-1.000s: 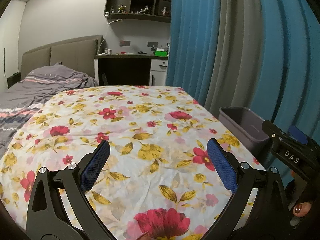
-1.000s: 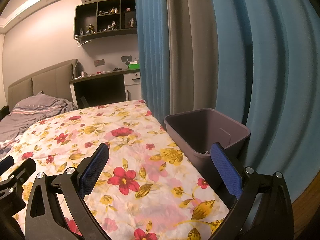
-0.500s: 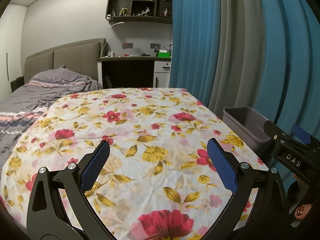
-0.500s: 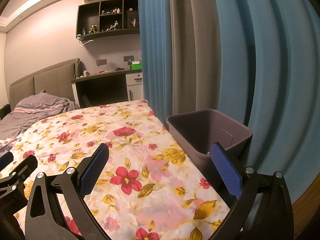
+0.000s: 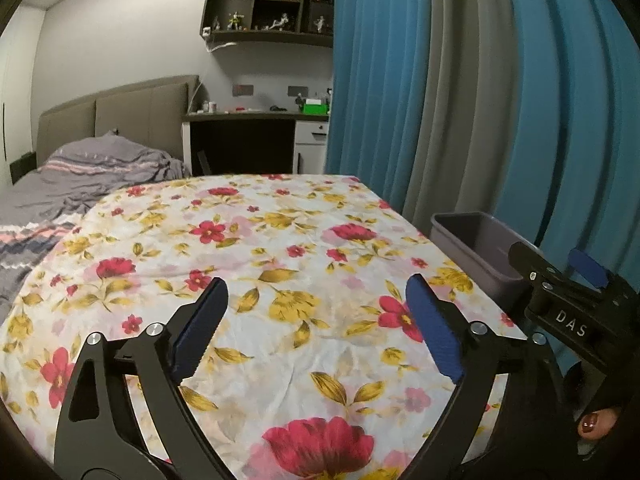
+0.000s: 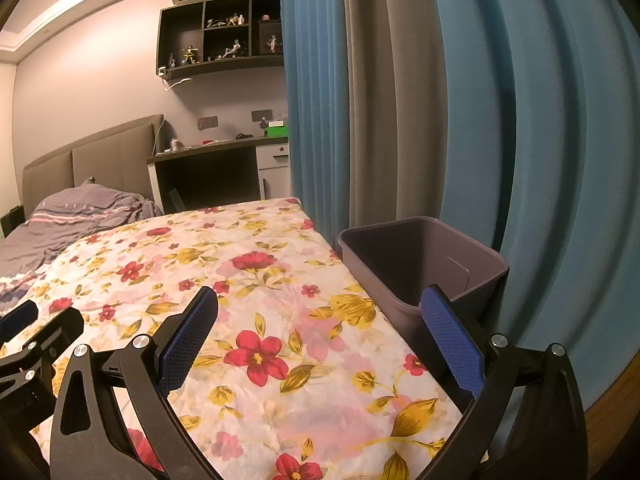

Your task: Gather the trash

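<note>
A grey plastic bin stands beside the right edge of the flower-print sheet, in front of the curtains. My left gripper hovers over the sheet; its jaws are closing, still wide, with nothing between them. My right gripper is open and empty above the sheet's right edge, its right finger in front of the bin. Each gripper shows in the other's view: the right gripper at the right, the left gripper at the left. I see no loose trash on the sheet.
Blue and grey curtains hang close behind the bin. A grey duvet lies on the bed to the left, with a headboard, a desk and a wall shelf beyond. A fingertip with a painted nail grips the right gripper's handle.
The left gripper's blue pads have come slightly closer together. The right gripper and the bin look the same as before.
</note>
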`<state>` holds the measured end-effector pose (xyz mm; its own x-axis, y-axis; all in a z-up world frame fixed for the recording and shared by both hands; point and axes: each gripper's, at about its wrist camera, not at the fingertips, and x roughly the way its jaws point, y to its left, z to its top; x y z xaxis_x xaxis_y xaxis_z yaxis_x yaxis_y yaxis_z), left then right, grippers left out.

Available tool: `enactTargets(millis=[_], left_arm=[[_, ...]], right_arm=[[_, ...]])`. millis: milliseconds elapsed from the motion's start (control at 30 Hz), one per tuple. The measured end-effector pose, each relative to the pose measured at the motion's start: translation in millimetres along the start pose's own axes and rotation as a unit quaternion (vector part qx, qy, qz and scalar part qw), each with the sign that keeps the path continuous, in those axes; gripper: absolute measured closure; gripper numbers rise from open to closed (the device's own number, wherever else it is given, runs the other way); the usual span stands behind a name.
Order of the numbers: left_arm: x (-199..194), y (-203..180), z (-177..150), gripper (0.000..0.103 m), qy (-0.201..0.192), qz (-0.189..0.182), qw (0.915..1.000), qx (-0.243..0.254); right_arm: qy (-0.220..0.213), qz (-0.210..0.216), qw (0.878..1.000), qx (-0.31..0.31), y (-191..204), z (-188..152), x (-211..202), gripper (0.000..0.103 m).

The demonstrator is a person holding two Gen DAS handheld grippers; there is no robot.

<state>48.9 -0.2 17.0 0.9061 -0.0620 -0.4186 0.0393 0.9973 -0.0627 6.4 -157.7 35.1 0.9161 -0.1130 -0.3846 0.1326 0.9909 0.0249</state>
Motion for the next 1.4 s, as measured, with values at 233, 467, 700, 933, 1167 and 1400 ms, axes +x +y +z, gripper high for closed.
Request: enactTargets(millis=[233,467,700,933,1167,1400], left_arm=[[-3,-6,0,0.035,-0.006,-0.006,0.9998,0.018],[-5,-8,-1,0.033,-0.014,0.000,0.9996,0.023],[-4,-7,1,0.014,-0.008,0.037,0.9989,0.027],[-8,-6,1,0.014,-0.007,0.032,0.9993,0.021],[-10,-3,2,0.010,-0.003,0.029,0.9995,0.008],[-11,-3,2,0.010,-0.003,0.029,0.9995,0.009]], right_arm=[[0.000,0.001,1.000,0.000,-1,0,-1,0.006],[-0.002,0.000,1.000,-0.001,-1,0,0,0.006],[-0.004,0.002,1.000,0.001,-1,0,-3,0.006],[-0.006,0.000,1.000,0.001,-1,1,-4,0.006],[-0.008,-0.001,1.000,0.002,-4,5,-6,0.006],[-0.011,0.000,1.000,0.004,-3,8,-10,0.006]])
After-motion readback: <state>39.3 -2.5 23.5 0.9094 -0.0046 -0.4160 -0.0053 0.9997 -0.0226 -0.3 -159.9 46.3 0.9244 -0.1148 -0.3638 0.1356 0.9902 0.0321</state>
